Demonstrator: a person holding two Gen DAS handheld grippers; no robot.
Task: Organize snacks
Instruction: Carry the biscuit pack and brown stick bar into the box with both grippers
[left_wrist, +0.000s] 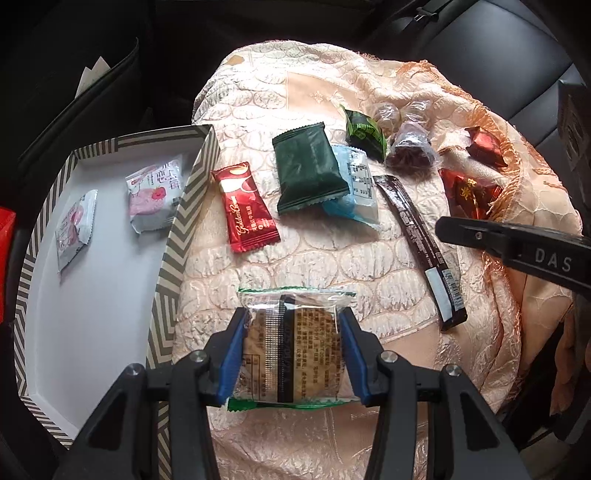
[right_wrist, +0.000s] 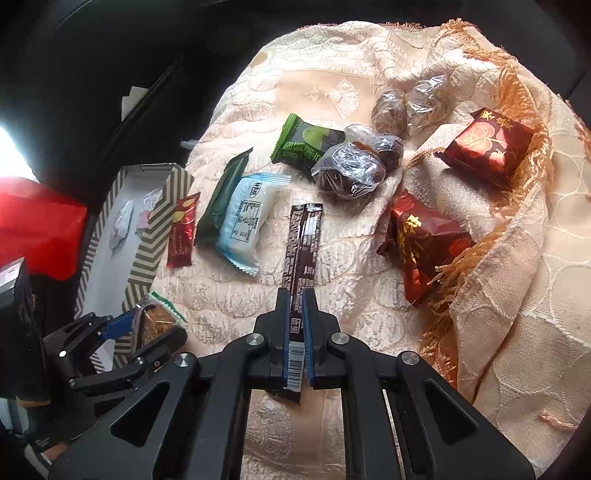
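Snacks in wrappers lie scattered across a peach, embossed cloth (left_wrist: 303, 266) with a fringed edge, draped over a car seat. At the left stands an open box (left_wrist: 184, 221) with grey and white striped walls and a white floor, holding two pale pink-printed packets (left_wrist: 155, 192).

Left hand-held gripper (left_wrist: 293, 354): its blue pads are clamped on both sides of a clear biscuit packet (left_wrist: 291, 350) with green edges, held just above the cloth, close beside the box wall.

Right hand-held gripper (right_wrist: 295, 339): its jaws are nearly together, pinching the near end of a long dark brown stick sachet (right_wrist: 301, 243), whose far end stretches away over the cloth.

Loose on the cloth, from the box outward: a red candy wrapper (left_wrist: 245, 208); a dark green packet (left_wrist: 308, 171) overlapping a light blue and white packet (right_wrist: 243, 221); a small green and black packet (right_wrist: 306, 144); dark round sweets in clear wrap (right_wrist: 351, 170), with two paler wrapped balls (right_wrist: 406, 103) beyond them; and two dark red foil packets with gold print (right_wrist: 424, 243), one lying partly under the fringe
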